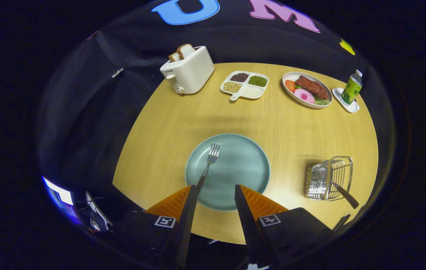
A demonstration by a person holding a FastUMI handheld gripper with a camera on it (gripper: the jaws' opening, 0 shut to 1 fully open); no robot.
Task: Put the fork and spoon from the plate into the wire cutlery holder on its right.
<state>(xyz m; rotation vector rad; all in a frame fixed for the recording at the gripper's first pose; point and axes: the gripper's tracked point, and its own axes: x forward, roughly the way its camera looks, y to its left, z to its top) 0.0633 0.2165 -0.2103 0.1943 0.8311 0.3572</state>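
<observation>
A pale green round plate [243,168] lies on the wooden table just ahead of my fingers. A silver fork [209,159] rests on the plate's left half, tines pointing away, its dark handle running back to the tip of my left finger [188,202]. The wire cutlery holder [329,178] stands to the right of the plate with a dark-handled utensil [344,195] leaning out of it, its head hidden behind the wires. My gripper [216,186] is open above the plate's near rim, with nothing between its fingers.
At the table's far side stand a white toaster [188,71] with bread, a divided dish of beans [245,85], an oval plate of food [307,90] and a green bottle [351,89] on a white coaster. The table's round edge curves close on both sides.
</observation>
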